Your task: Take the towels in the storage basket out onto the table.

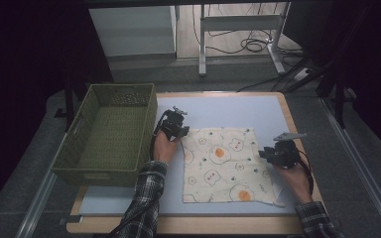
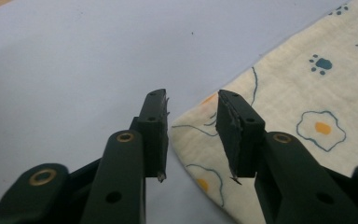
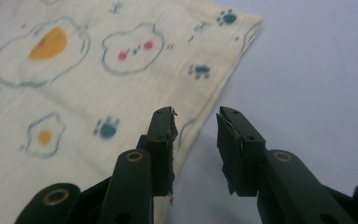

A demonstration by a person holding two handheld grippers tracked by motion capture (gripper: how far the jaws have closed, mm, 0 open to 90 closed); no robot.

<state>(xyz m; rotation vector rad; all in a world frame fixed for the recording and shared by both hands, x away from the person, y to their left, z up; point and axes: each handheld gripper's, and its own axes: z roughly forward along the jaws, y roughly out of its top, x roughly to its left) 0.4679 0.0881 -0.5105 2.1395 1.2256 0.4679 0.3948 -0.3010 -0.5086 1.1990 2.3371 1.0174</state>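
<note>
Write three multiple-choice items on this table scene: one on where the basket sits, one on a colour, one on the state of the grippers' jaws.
1. Where does the basket stand in the high view?
A. Left of the cloth
B. On the cloth
C. Right of the cloth

2. What colour is the basket?
A. Red
B. Green
C. White

3. How do the jaws of the left gripper and right gripper stand?
A. Both clamped on the cloth
B. Both apart, gripping nothing
C. One holds the basket

Answers:
1 A, it sits at the table's left, beside the cloth.
2 B, its woven walls are olive green.
3 B, each gripper view shows a gap between the pads, at a cloth edge.
</note>
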